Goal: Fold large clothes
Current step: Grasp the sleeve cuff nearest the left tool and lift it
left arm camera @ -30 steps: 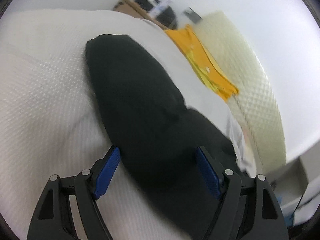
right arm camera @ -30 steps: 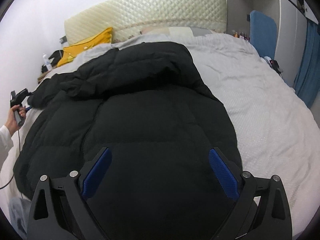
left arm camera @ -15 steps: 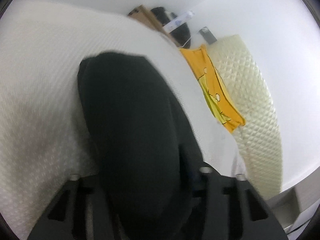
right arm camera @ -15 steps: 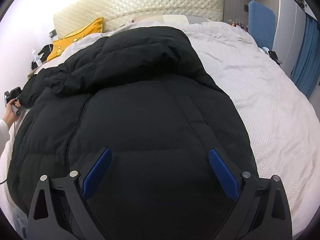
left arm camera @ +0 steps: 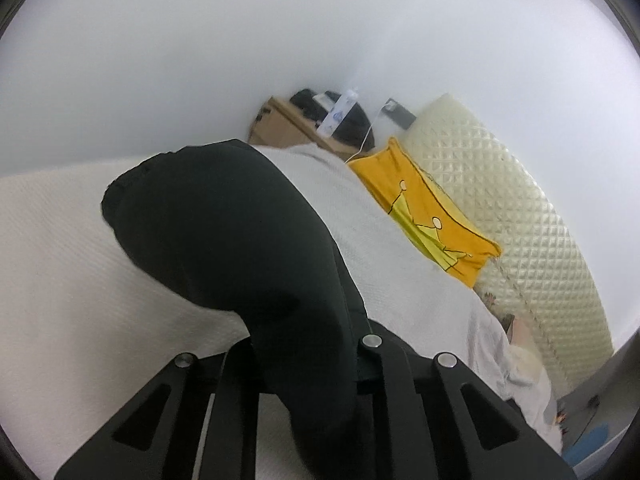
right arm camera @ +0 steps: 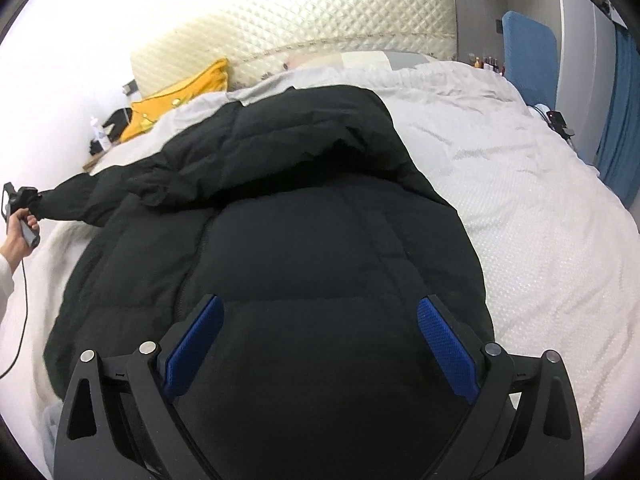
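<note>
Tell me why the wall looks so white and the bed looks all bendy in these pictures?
Left wrist view: the wall is washed out by bright light, and the black jacket sleeve is too dark to show folds. Right wrist view: the fisheye lens curves the bed and the headboard; the upper left corner glares white, while the black jacket stays sharp.

Black sleeve [left arm camera: 240, 248] seemingly in left claw [left arm camera: 304, 364]

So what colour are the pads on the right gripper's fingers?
Blue, with a fine textured surface; the pads show best in the right wrist view, open over the black puffer jacket.
</note>
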A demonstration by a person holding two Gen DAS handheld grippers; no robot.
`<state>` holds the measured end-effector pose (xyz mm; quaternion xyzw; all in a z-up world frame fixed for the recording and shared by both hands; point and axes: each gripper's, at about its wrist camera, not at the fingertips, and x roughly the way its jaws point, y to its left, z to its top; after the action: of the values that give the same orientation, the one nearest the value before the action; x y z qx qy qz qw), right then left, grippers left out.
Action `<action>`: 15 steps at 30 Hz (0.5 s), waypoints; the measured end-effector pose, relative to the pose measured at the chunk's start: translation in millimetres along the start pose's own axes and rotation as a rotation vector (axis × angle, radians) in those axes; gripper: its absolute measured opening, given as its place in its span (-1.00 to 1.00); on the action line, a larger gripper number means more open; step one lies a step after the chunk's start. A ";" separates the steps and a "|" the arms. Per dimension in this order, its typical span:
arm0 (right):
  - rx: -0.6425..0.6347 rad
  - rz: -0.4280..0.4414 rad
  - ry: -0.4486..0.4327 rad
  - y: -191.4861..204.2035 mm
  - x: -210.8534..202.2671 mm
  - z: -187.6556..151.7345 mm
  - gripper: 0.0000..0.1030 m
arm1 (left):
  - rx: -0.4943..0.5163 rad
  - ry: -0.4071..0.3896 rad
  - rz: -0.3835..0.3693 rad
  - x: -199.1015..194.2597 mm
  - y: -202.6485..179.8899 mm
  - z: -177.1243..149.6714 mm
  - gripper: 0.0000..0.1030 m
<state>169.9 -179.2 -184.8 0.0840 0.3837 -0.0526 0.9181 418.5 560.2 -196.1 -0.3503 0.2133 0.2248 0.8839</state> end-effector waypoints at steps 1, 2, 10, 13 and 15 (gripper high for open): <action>-0.003 0.005 -0.003 -0.1 -3.1 -1.2 0.91 | 0.016 -0.004 -0.002 -12.1 -3.7 2.5 -0.77; -0.007 0.011 -0.007 -0.1 -6.3 -2.4 0.91 | 0.036 -0.010 -0.007 -26.7 -9.5 4.6 -0.78; -0.040 0.048 -0.038 -4.6 -32.3 -14.3 0.91 | 0.146 -0.042 -0.034 -111.2 -57.9 4.6 -0.79; -0.038 0.059 -0.051 -7.8 -40.9 -15.6 0.91 | 0.189 -0.056 -0.049 -140.4 -82.6 1.8 -0.79; -0.038 0.067 -0.067 -9.8 -47.9 -15.8 0.91 | 0.222 -0.068 -0.063 -159.5 -102.5 -1.5 -0.79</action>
<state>123.8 -184.2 -162.6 0.0775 0.3505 -0.0175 0.9332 345.4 452.6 -58.2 -0.2489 0.1959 0.1837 0.9306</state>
